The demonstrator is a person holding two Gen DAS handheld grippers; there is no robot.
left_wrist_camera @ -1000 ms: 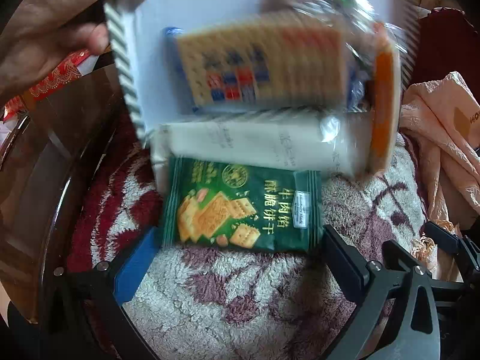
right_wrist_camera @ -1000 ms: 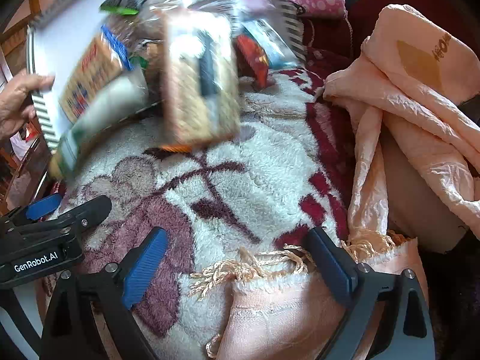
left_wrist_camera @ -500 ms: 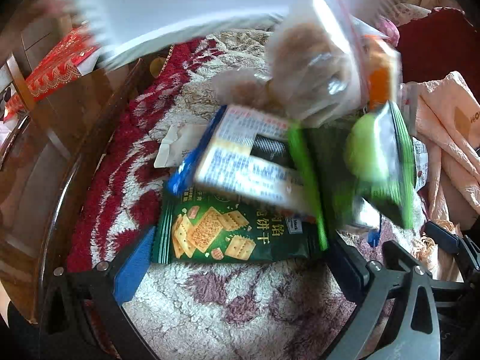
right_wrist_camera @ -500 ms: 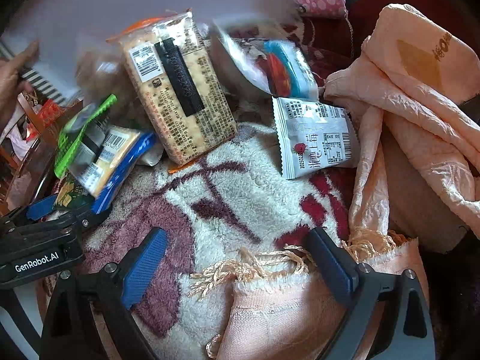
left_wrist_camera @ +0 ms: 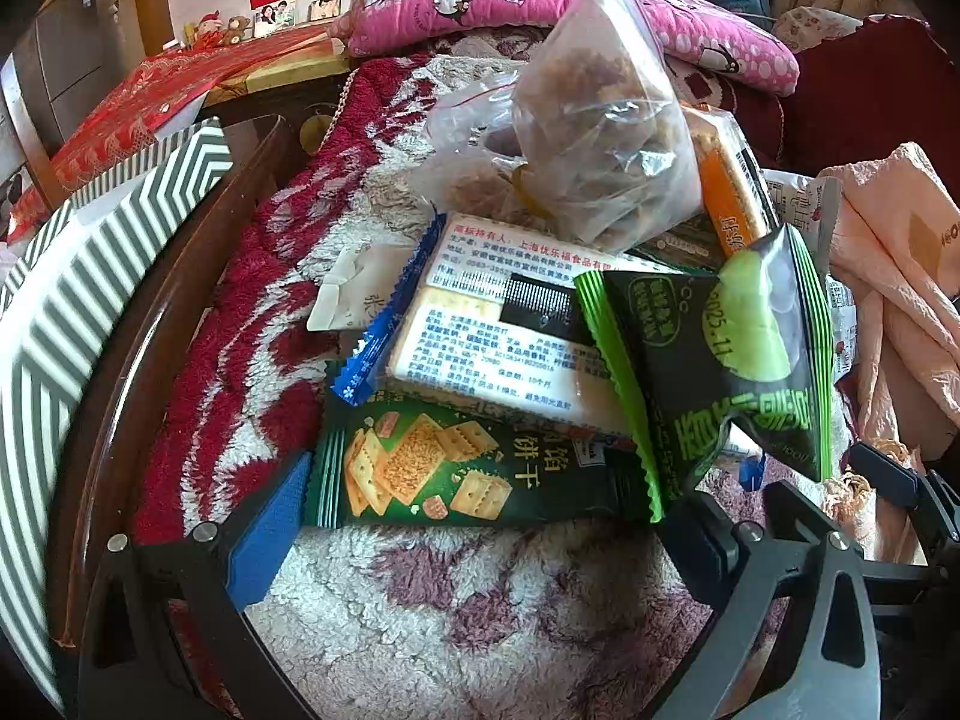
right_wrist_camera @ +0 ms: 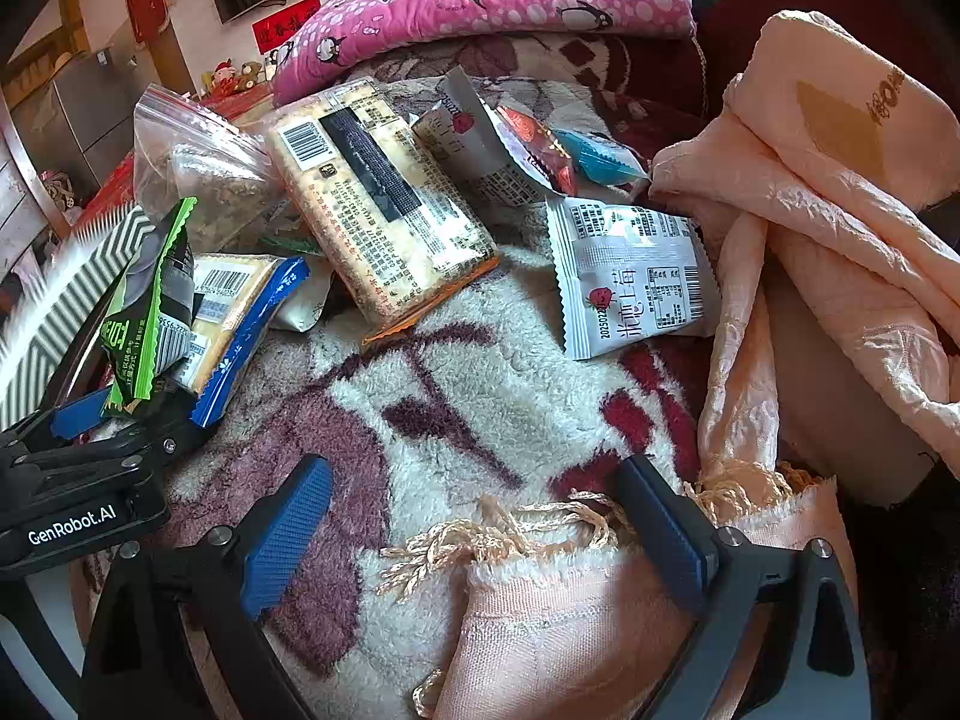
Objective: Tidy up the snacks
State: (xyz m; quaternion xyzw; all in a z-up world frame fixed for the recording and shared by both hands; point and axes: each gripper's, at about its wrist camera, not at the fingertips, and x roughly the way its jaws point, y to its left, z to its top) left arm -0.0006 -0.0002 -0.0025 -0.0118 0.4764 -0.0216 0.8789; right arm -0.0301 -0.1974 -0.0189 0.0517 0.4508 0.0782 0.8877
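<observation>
Snacks that were mid-tumble half a second ago have now landed in a heap on the fluffy rug [right_wrist_camera: 480, 396], and the striped box [left_wrist_camera: 90, 276] has dropped off to the left edge, tilted beside the dark wooden rim. Left gripper [left_wrist_camera: 480, 516] is spread wide and holding nothing, with the green cracker packet [left_wrist_camera: 456, 468] lying flat right between its fingers. On top of that sits a blue-edged cracker pack [left_wrist_camera: 480, 324], label side up, and a black-and-green pouch [left_wrist_camera: 738, 354] leans over its right end. A clear zip bag [left_wrist_camera: 600, 120] of brownish bits is propped up at the back of the pile. From the right wrist view, the right gripper [right_wrist_camera: 474, 528] is also wide open and empty, hovering over the rug's fringe and a peach blanket [right_wrist_camera: 828, 192]. A long orange-edged cracker pack [right_wrist_camera: 384, 204] lies diagonally, with a white strawberry sachet [right_wrist_camera: 630, 282] apart to its right. Pink penguin pillow [right_wrist_camera: 480, 6] sits behind everything.
</observation>
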